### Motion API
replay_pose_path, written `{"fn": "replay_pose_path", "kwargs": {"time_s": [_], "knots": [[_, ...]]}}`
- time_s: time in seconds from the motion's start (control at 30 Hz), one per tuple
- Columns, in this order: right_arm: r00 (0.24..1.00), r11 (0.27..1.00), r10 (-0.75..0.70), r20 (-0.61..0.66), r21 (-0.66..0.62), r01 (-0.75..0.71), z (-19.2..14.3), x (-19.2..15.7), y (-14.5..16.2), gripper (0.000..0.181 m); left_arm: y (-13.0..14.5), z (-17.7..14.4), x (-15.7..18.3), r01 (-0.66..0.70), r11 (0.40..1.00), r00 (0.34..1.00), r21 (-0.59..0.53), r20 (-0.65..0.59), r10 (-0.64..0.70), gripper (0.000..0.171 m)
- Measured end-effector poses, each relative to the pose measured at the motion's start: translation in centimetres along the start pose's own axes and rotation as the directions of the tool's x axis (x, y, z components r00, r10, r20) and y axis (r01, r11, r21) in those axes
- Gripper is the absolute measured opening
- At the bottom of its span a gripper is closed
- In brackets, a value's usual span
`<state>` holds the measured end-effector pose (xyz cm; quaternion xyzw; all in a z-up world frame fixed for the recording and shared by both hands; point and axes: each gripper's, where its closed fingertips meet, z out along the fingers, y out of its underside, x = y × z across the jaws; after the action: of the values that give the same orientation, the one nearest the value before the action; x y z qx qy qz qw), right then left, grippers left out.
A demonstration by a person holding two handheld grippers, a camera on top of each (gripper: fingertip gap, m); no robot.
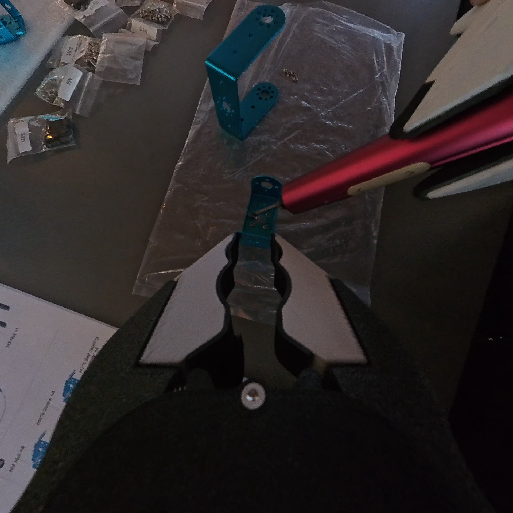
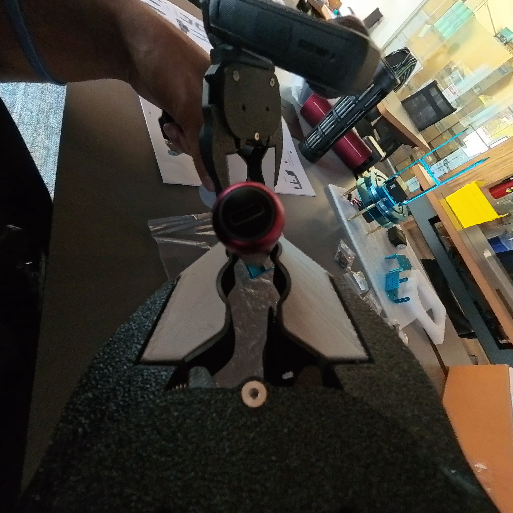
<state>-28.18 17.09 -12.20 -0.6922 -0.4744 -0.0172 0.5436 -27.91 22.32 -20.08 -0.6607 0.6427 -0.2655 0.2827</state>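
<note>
A dark table (image 1: 116,211) carries a clear plastic sheet (image 1: 319,116). On the sheet stand a blue bracket (image 1: 227,91) and a few small nuts (image 1: 290,73). Left of the sheet lie small bags (image 1: 83,63); near its lower-left corner, a printed paper (image 1: 44,347).

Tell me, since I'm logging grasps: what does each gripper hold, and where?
Left gripper clamps a small blue bracket by its near end; right gripper grips a red screwdriver at its rear.
</note>
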Motion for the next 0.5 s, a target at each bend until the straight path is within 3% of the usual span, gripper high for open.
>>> {"fn": "replay_pose_path", "kwargs": {"time_s": [0.17,0.5], "knots": [[1.0,1.0,0.016,-0.01,0.006,-0.015,-0.5,0.4,-0.2,0.022,0.1,0.0,-0.2,0.001,1.0,1.0,-0.002,0.004,-0.001,0.022],[0.978,0.978,0.206,-0.015,0.008,-0.206,-0.5,1.8,0.3,0.022,0.0,-0.2,-0.6,-0.037,0.999,0.998,0.013,0.045,0.037,0.022]]}}
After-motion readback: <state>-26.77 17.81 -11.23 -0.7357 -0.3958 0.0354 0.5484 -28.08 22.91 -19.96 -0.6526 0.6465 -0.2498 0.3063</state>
